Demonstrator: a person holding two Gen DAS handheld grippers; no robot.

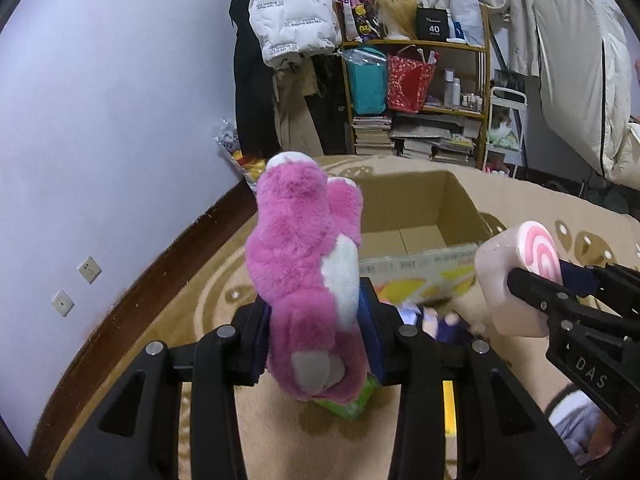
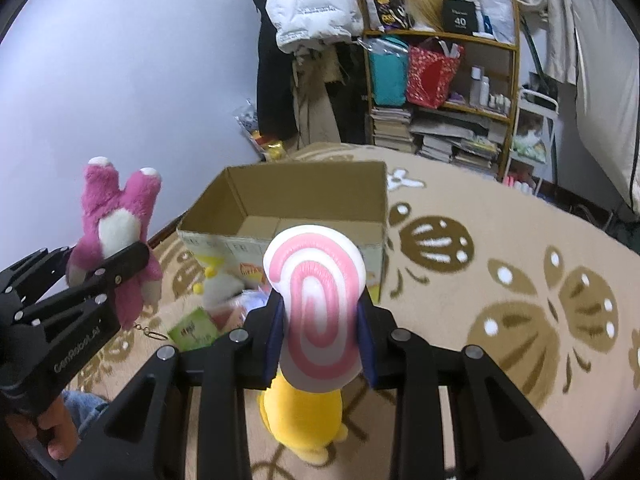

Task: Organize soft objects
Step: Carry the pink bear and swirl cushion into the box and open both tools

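My left gripper (image 1: pixel 316 344) is clamped on the pink plush bear (image 1: pixel 308 264), and my right gripper (image 2: pixel 320 344) pinches the pink-swirl squishy (image 2: pixel 316 304). The open cardboard box (image 2: pixel 304 196) lies straight ahead of the right gripper, nearer to it; from the left it lies ahead and rightward.

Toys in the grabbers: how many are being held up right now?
2. The pink bear is in the left gripper, and the swirl toy is in the right gripper. More toys lie on the rug, partly hidden.
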